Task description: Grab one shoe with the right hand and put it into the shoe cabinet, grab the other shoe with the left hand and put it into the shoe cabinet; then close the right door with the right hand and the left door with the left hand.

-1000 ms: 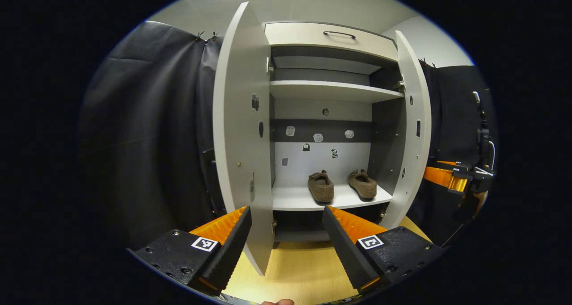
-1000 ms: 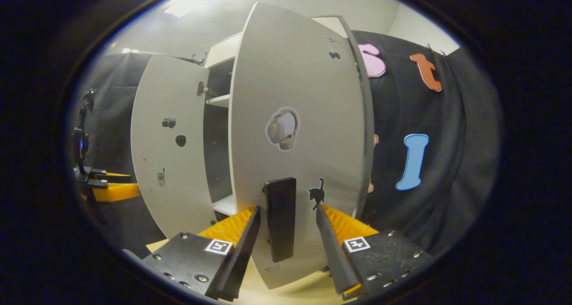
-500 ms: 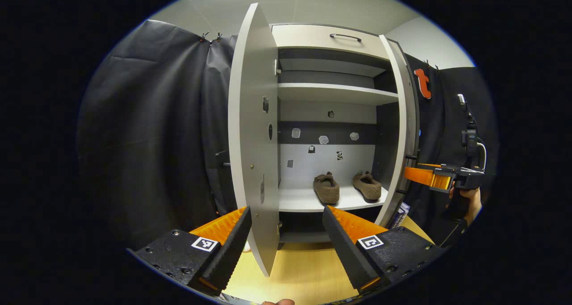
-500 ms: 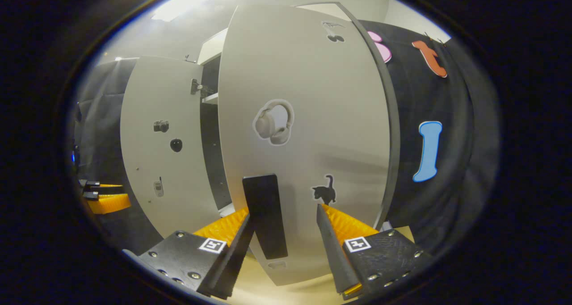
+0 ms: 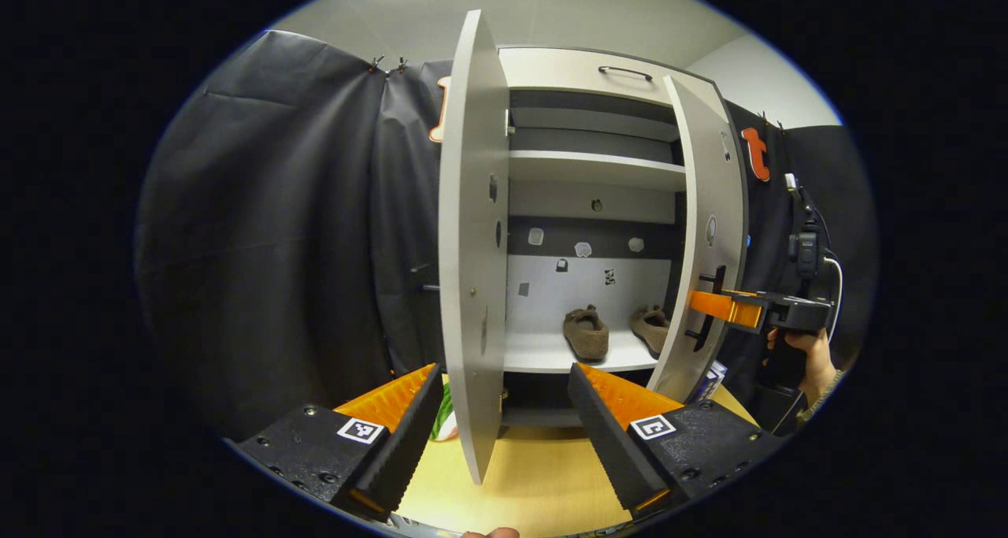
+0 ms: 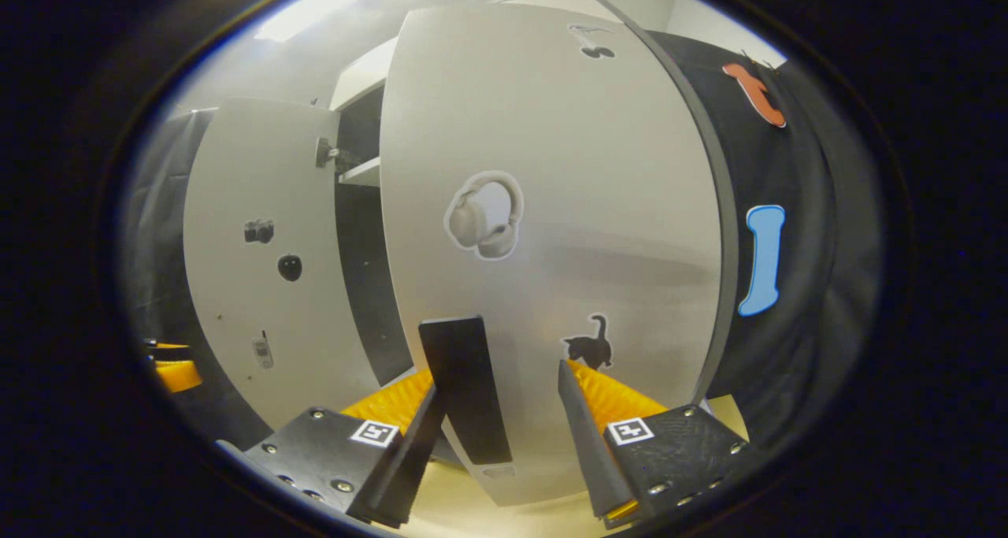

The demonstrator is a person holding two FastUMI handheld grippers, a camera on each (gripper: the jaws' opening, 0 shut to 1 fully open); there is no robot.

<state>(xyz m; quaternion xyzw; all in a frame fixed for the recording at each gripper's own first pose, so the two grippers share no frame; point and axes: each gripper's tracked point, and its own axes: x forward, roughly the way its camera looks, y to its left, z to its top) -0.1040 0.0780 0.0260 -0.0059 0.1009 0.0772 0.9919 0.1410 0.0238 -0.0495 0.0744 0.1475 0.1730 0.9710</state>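
Note:
Two brown shoes (image 5: 587,333) (image 5: 652,327) rest side by side on the shoe cabinet's lower shelf (image 5: 543,358). The left door (image 5: 472,246) stands wide open, seen edge-on in the left gripper view. My left gripper (image 5: 504,371) is open and held back from that door's lower edge. The right door (image 5: 705,239) is swung partway shut. My right gripper (image 5: 713,303), held by a hand (image 5: 797,353), is at that door's outer face. In the right gripper view my right gripper (image 6: 496,374) is open, its fingers straddling the black handle (image 6: 465,388) on the right door (image 6: 551,207).
A drawer with a dark handle (image 5: 622,72) tops the cabinet, above an upper shelf (image 5: 591,168). The floor (image 5: 535,475) is light wood. A small green and white object (image 5: 445,424) lies by the left door's foot. Black cloth walls stand on both sides.
The right door has swung further towards shut with my right gripper moving along at its handle. The left gripper's view has shifted so the left door sits more to the middle.

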